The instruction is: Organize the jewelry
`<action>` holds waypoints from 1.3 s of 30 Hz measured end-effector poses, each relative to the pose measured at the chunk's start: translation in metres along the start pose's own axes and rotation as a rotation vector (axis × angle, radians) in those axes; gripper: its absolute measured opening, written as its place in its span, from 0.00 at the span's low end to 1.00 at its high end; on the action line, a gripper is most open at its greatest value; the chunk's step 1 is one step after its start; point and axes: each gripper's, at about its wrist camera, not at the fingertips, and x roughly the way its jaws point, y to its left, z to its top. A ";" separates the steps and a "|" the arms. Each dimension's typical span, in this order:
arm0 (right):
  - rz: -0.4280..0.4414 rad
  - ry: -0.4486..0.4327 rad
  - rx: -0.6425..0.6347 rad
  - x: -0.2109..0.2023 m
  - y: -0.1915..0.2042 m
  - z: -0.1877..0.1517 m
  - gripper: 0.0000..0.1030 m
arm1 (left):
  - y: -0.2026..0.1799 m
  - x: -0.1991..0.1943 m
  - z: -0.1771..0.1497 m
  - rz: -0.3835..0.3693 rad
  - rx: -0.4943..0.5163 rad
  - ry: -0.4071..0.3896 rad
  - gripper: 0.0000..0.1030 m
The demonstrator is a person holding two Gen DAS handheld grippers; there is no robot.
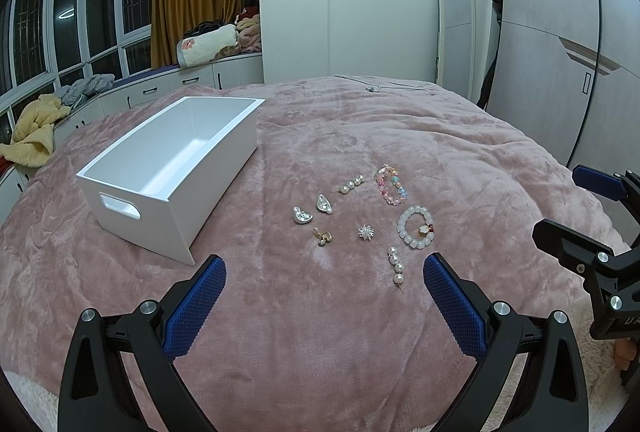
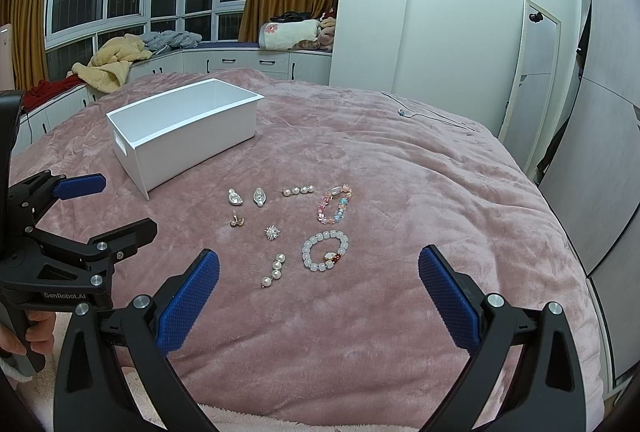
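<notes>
Step one, nothing picked yet: left tool (image 1: pixel 324 296) & right tool (image 2: pixel 319 292) both spread wide, empty, hovering near jewelry laid on pink bed blanket (image 1: pixel 460 135) beside empty white bin (image 1: pixel 160 167); next, probably pinch pearl-strand earring (image 1: pixel 396 266) w/ narrow, low grip.

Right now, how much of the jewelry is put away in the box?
None yet. The white box looks empty. Nothing is in hand: the left gripper and the right gripper both hover with jaws open. Still lying on the pink blanket: the white bead bracelet, the colorful bracelet, two pearl strings and several small pieces, like the sparkly brooch.
</notes>
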 end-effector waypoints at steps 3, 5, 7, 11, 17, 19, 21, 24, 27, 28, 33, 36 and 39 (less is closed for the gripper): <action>0.000 0.000 0.000 0.000 0.000 0.000 0.96 | 0.000 0.000 0.000 0.000 0.000 0.000 0.97; 0.000 0.001 0.001 0.000 0.000 0.000 0.96 | 0.000 0.000 0.000 0.001 0.000 -0.001 0.97; 0.000 0.000 0.000 0.000 0.000 0.000 0.96 | 0.001 0.000 -0.001 0.001 -0.001 0.000 0.97; 0.000 0.000 0.000 0.000 0.000 0.000 0.95 | 0.000 0.000 0.000 0.000 0.000 -0.001 0.97; 0.000 0.000 0.000 0.000 0.000 -0.001 0.96 | 0.000 0.000 0.000 0.001 0.000 0.000 0.97; 0.000 0.000 0.000 0.000 0.000 0.000 0.96 | 0.001 0.000 -0.001 0.000 -0.001 0.000 0.97; 0.000 0.000 0.000 0.000 0.000 -0.001 0.96 | 0.000 0.000 0.000 0.000 0.000 -0.001 0.97; 0.000 0.000 0.001 0.000 0.000 0.000 0.96 | 0.000 0.000 0.000 0.000 0.000 -0.001 0.97; 0.000 -0.001 0.000 0.000 0.000 -0.001 0.96 | 0.000 0.000 0.000 0.002 0.000 -0.001 0.97; 0.000 -0.001 0.000 0.000 0.000 -0.001 0.96 | 0.000 0.000 -0.001 0.001 0.000 -0.001 0.97; 0.000 -0.002 0.000 0.000 0.000 -0.001 0.96 | 0.000 0.000 0.000 0.001 0.000 0.000 0.97; -0.001 0.001 0.002 0.000 0.000 0.000 0.96 | 0.000 0.000 0.000 0.000 0.000 0.000 0.97; -0.001 0.003 0.009 0.001 -0.001 0.002 0.96 | 0.000 0.002 -0.001 -0.002 -0.001 0.005 0.97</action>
